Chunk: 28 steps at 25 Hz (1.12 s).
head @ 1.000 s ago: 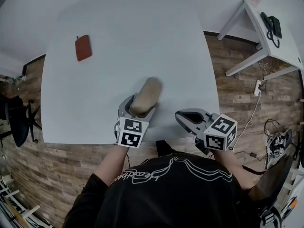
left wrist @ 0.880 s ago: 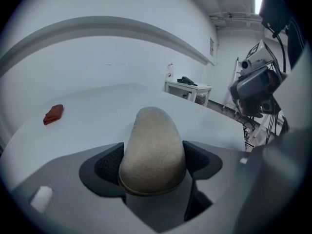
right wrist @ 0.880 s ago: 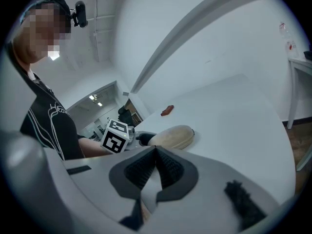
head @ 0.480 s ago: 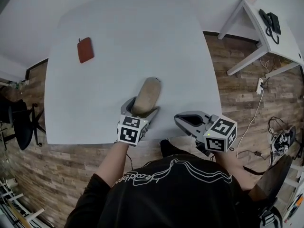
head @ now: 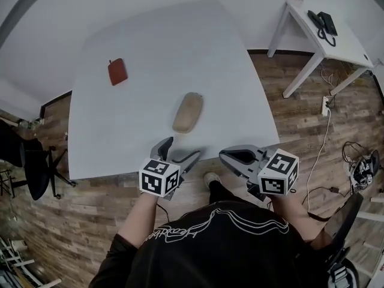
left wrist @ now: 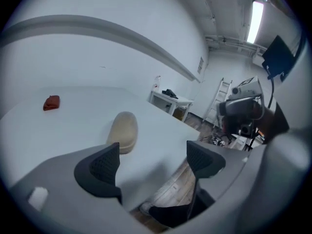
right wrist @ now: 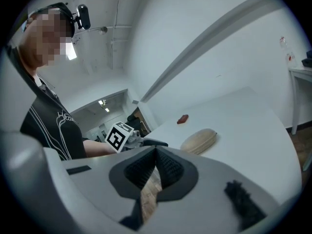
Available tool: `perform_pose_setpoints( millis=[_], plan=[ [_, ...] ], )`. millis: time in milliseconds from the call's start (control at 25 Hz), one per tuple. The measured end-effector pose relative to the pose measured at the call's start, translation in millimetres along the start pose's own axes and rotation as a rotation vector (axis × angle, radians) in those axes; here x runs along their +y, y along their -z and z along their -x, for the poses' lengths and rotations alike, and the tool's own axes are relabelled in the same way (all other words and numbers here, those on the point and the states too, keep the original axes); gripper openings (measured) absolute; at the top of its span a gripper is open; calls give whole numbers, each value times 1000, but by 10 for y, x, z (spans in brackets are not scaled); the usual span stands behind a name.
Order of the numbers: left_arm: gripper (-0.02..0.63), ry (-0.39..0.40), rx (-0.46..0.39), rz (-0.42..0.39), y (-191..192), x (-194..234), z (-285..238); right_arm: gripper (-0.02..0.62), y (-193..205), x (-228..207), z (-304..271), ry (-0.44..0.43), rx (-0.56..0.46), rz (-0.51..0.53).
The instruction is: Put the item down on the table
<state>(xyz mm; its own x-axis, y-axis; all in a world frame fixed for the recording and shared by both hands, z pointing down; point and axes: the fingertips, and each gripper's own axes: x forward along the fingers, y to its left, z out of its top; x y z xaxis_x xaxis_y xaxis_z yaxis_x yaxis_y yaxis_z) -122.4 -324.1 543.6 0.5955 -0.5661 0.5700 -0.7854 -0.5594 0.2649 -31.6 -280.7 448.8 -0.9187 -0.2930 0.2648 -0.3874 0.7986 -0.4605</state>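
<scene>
The left tool (head: 180,150) has backed off the tan item (head: 188,112), jaws opening, empty; right tool (head: 231,156) pinched closed.

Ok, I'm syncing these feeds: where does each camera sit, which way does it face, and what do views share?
Head view: on the person's head, facing steeply down at the white table, tan item and red pouch; shows left gripper, right gripper, black shirt.
Left gripper view: on the left gripper, facing across the table toward the tan item; its fingers are opening, nothing between them.
Right gripper view: on the right gripper, facing across the table; fingers together, person's torso at left.
Shared: all show tan item and red pouch.
</scene>
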Motion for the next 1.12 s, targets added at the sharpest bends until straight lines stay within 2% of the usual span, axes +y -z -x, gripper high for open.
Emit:
perform_pose_setpoints(
  millis=[120, 200, 320, 400, 520, 640, 720, 1120],
  plan=[
    [414, 93, -51, -9, -5, -477, 437, 8, 82, 400, 107, 5, -31, 23],
    [349, 158, -86, -11, -16, -824, 722, 8, 142, 645, 197, 7, -44, 40],
    [176, 239, -131, -34, -15, -1282, 1148, 8, 186, 998, 315, 12, -67, 66],
    [8, 233, -147, -74, -26, -1461, 1390, 8, 176, 1193, 371, 18, -86, 81],
    [6, 217, -157, -80, -83, -1659, 1683, 8, 86, 1490, 459, 7, -118, 95],
    [6, 293, -223, -16, -188, -1883, 1933, 8, 62, 1713, 553, 5, -130, 125],
    [5, 318, -249, -11, -175, -1969, 2007, 7, 70, 1823, 601, 12, -133, 148],
    [5, 290, -245, -51, -9, -2065, 2118, 6, 246, 2015, 657, 39, -127, 155]
  ],
)
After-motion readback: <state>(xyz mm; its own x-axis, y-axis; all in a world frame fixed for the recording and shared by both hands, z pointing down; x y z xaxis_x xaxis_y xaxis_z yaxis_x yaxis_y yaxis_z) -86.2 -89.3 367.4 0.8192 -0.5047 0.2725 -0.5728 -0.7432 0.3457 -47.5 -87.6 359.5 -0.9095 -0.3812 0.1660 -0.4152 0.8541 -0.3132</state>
